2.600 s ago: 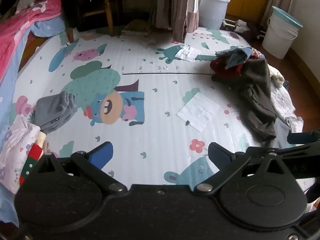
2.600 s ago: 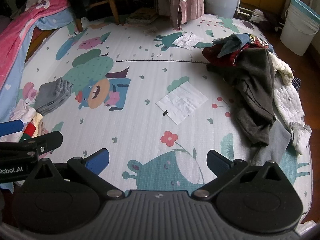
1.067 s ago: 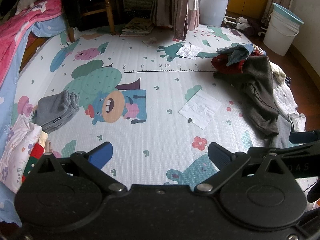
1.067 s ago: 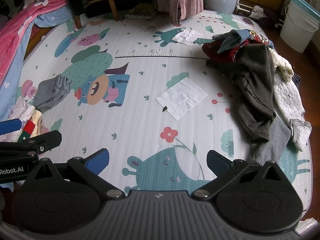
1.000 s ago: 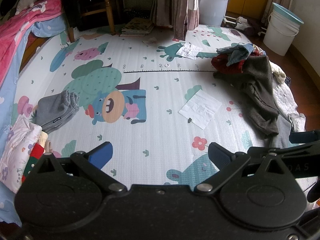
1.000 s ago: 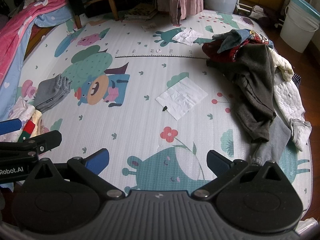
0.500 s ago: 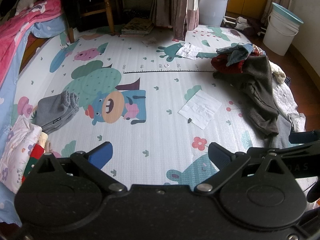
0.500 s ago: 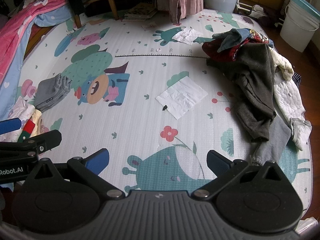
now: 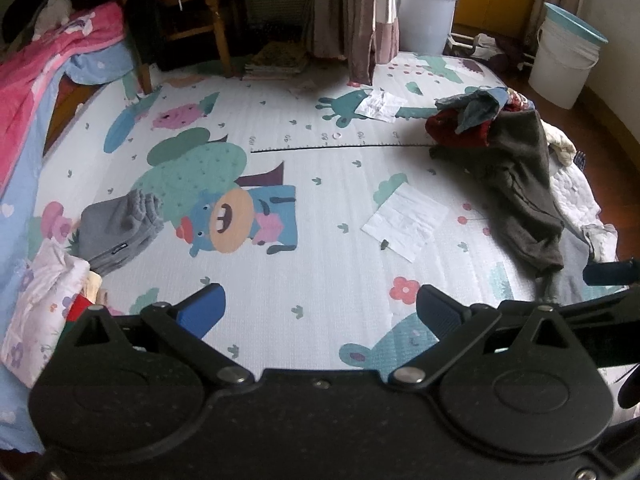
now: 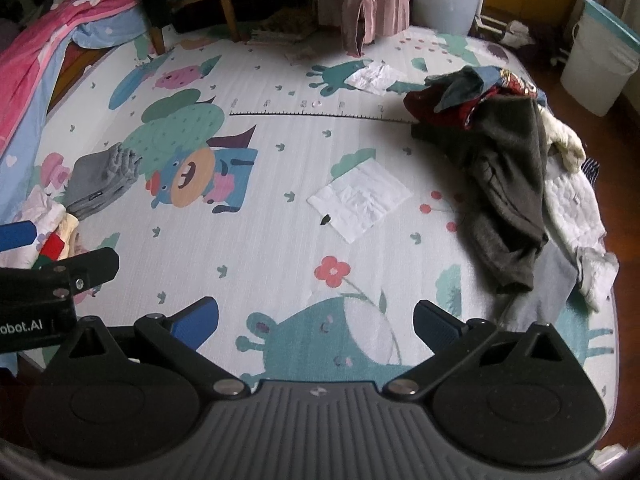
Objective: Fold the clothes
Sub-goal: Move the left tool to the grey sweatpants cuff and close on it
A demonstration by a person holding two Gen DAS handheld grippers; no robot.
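Both the left gripper (image 9: 320,312) and right gripper (image 10: 316,316) hover over the play mat (image 10: 280,280) with fingers spread wide, holding nothing; the dark grey garment (image 10: 508,184) lies ahead and right of the right fingers, its long axis running away from them; a folded grey garment (image 9: 116,228) sits ahead-left of the left fingers.

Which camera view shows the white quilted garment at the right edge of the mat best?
The right wrist view: the white quilted garment lies fully visible beside the dark garment. In the left wrist view it is mostly hidden.
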